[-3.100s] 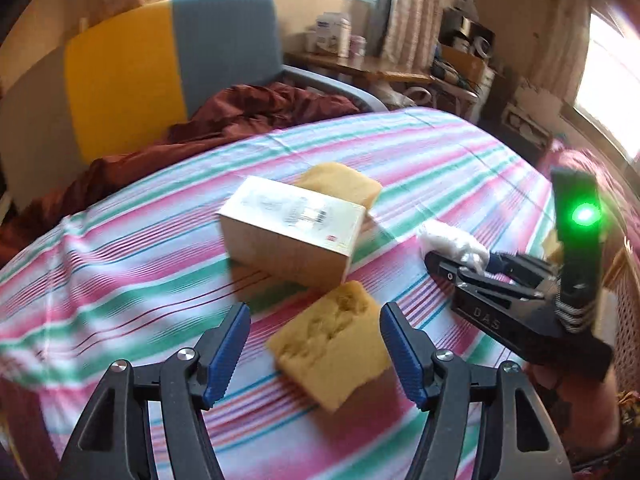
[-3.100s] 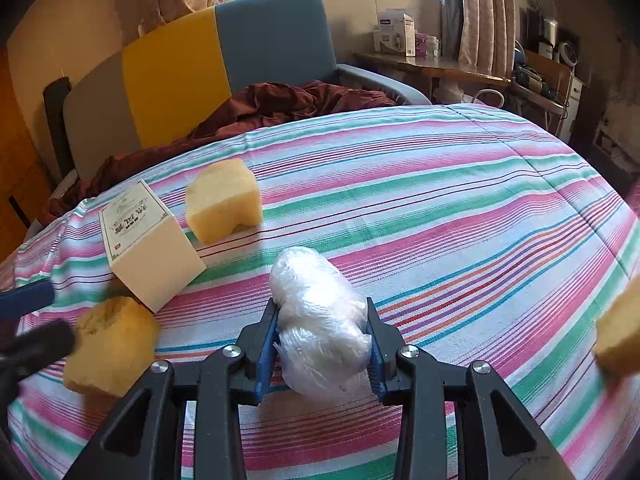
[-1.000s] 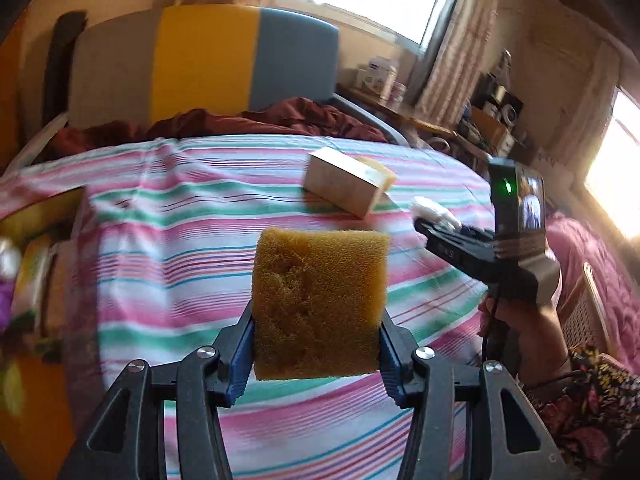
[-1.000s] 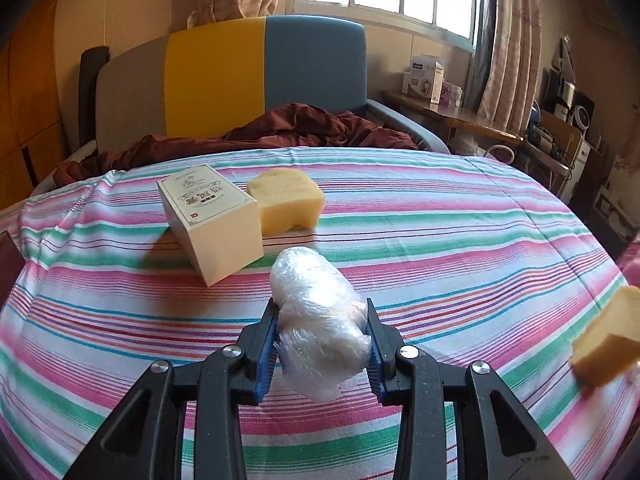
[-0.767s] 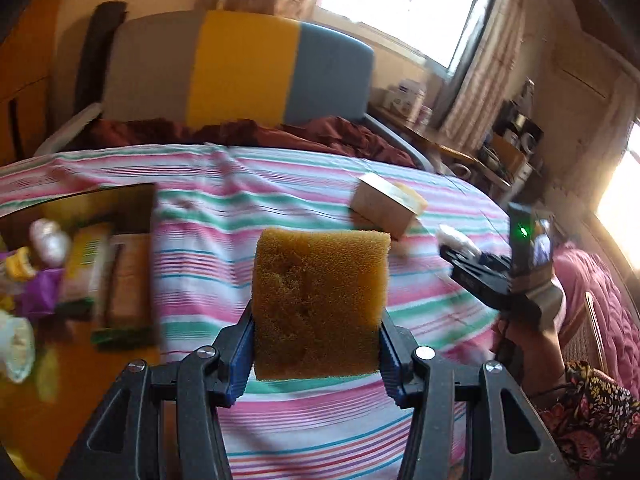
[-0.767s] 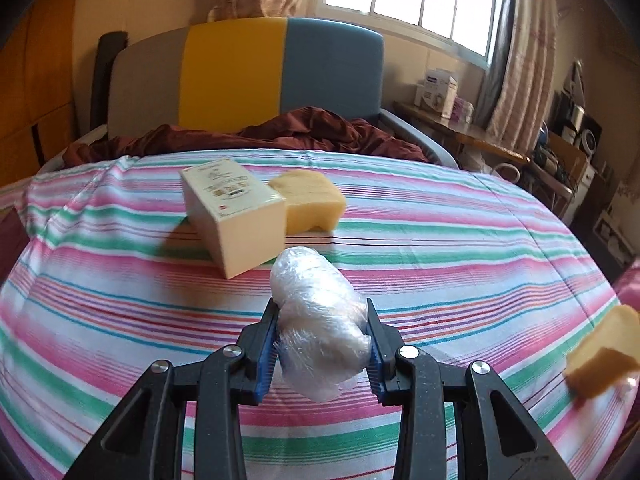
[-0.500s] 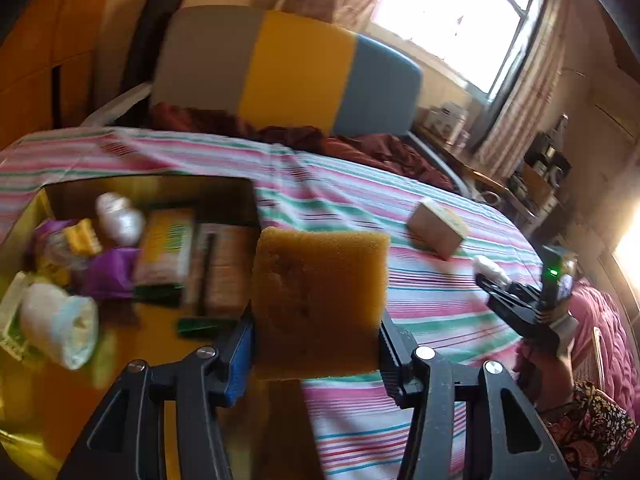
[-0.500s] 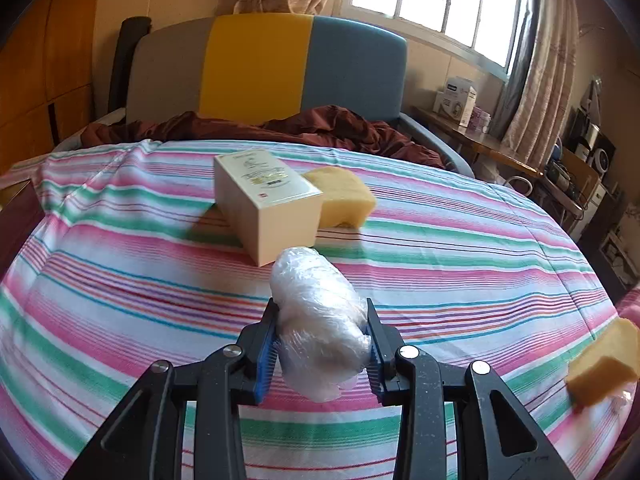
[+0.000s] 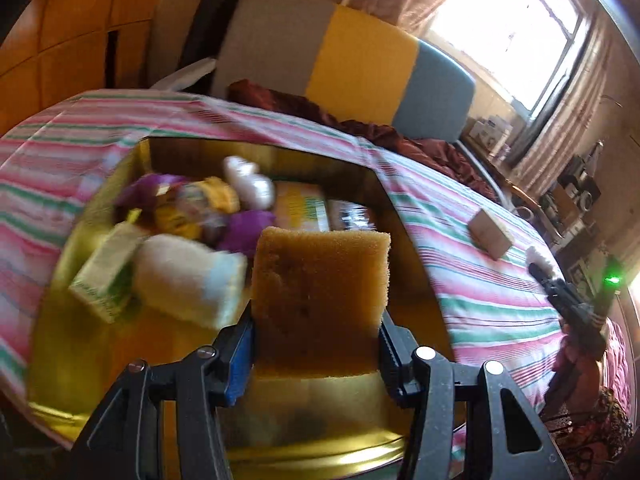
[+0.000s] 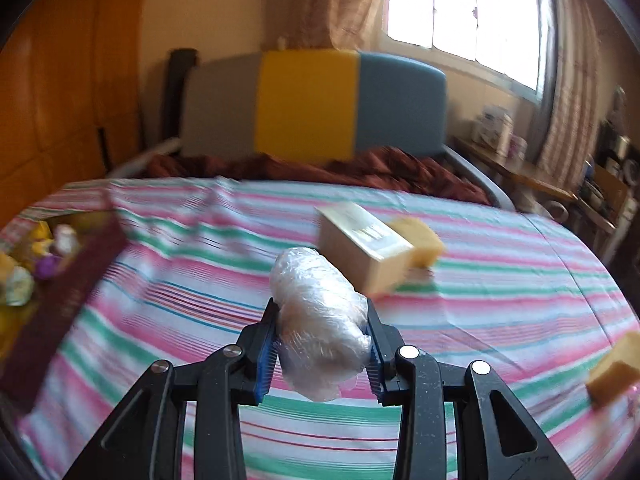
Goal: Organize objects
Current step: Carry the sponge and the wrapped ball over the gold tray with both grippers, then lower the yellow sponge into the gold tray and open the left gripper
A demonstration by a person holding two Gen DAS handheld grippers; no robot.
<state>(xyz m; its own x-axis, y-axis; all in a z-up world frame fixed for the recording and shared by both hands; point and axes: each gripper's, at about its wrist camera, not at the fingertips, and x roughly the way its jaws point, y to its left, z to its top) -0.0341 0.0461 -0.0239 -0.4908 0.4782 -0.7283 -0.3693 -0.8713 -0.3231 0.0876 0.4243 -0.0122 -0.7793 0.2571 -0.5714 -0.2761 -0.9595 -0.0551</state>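
- Gold box (image 9: 100, 344) on the striped bed (image 10: 500, 292) already holds a heap of items.
- Carton (image 10: 362, 250) and two loose sponges (image 10: 418, 242) (image 10: 614, 368) are left out on the bed.
- My left tongs (image 9: 316, 354) clamp a brown sponge (image 9: 320, 288) over the box, not yet dropped.
- My right tongs (image 10: 322, 350) clamp a plastic-wrapped bundle (image 10: 318, 320) above the bed.

No lettering could be read, print on the cream box (image 10: 362, 248) was smeared by blur, green carton (image 9: 105, 272) label was unreadable too

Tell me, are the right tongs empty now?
No, the right tongs are shut on a plastic-wrapped white bundle.
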